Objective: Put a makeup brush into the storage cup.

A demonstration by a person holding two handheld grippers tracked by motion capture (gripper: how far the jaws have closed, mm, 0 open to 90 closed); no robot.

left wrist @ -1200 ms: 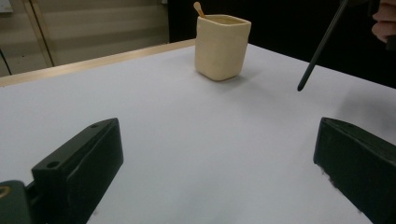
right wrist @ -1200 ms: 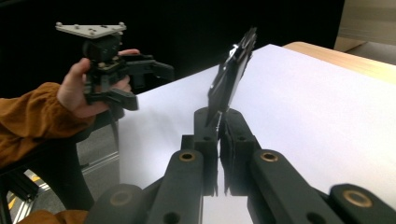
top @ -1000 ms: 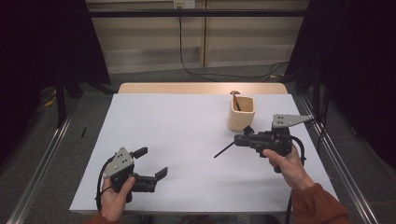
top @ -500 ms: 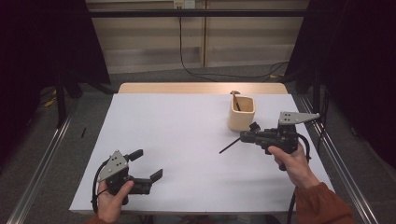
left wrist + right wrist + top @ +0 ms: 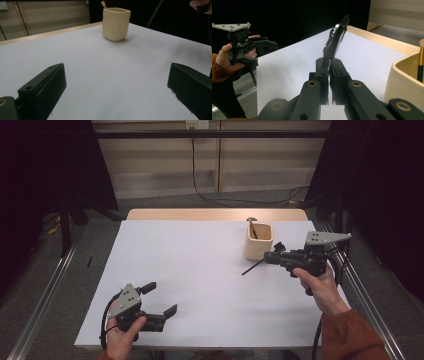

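Observation:
My right gripper (image 5: 269,259) is shut on a thin black utensil (image 5: 253,267), which sticks out to the left above the white table (image 5: 200,260). In the right gripper view the utensil (image 5: 335,41) rises glossy and flat from the shut jaws (image 5: 329,65). Just beyond it stands a cream square cup (image 5: 259,241) (image 5: 404,80) with a wooden-handled tool (image 5: 252,226) in it. My left gripper (image 5: 162,299) rests open near the front left edge, nothing between its jaws (image 5: 117,95). The cup (image 5: 116,23) stands far ahead of it.
The table's wooden far edge (image 5: 215,214) borders the white sheet. Metal rails (image 5: 50,285) run along the floor on both sides, and a black cable (image 5: 210,195) lies behind the table. The left gripper (image 5: 262,53) shows across the table in the right gripper view.
My right gripper has lifted a little and drifted right toward the cup, carrying the black utensil. The left gripper stays about where it was, still open.

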